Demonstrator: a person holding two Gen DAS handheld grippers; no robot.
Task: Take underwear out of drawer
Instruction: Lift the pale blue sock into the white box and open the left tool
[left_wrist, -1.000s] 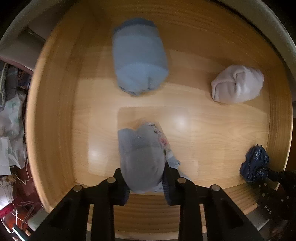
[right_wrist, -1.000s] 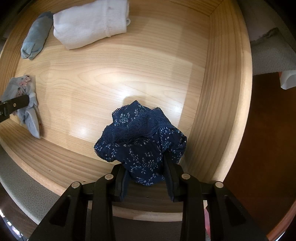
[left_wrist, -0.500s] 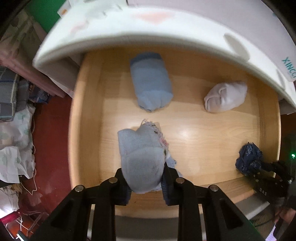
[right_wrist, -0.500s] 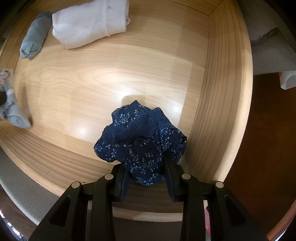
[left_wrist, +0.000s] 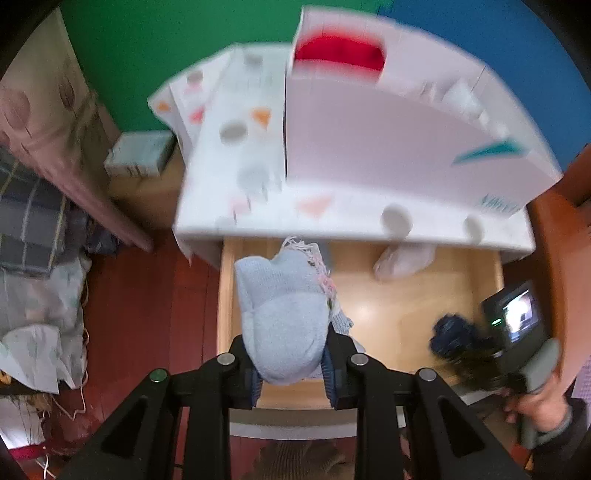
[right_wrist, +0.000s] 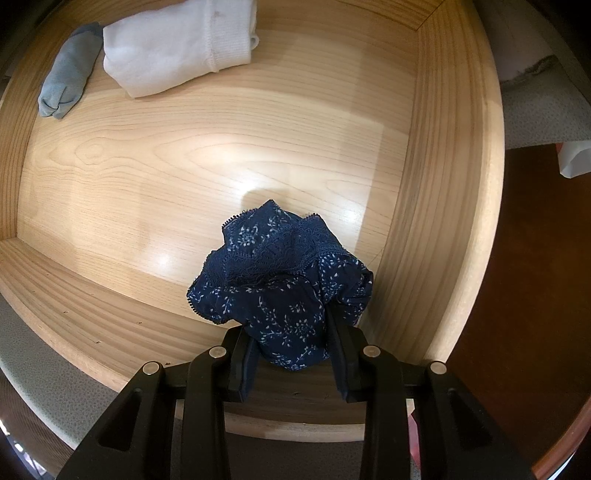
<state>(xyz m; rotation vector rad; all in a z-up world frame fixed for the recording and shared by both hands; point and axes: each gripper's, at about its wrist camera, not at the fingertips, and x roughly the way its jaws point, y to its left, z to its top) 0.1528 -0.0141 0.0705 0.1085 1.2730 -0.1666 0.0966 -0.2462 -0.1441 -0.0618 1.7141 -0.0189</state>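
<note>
Navy briefs (right_wrist: 282, 291): bunched, lace edge up, resting on the drawer (right_wrist: 439, 206) floor in its front right corner, close to the right wall. Right gripper (right_wrist: 290, 354) is clamped on the near end of the bundle; cloth fills the gap between the pads, the rest bulges away from the jaws toward the drawer's back. No clear long axis, it's a wad. Gripper points down into the drawer, so the bundle lies directly below and ahead of it. The way out is straight up, and the front lip sits just behind the jaws.

Blue bundle (left_wrist: 282, 317): pinched between the left gripper (left_wrist: 291, 363) pads, jaws tight on it. A patterned scrap with pink print and a frayed edge pokes out at its far side. Judging by how small the drawer looks behind it in the left view, this one hangs well above the rim, over the front left part.

Left behind on the floor: white roll (right_wrist: 177, 44) and grey-blue roll (right_wrist: 70, 85) at the back, touching or nearly so. Both well apart from the briefs.

Left view also shows the right unit with a hand (left_wrist: 535, 410) on its grip, plus a white cabinet (left_wrist: 369, 155) above the drawer, blurred.

Judgement: left piece is effectively out; right piece gripped but not lifted. Risk: loose lace snagging the front lip.
</note>
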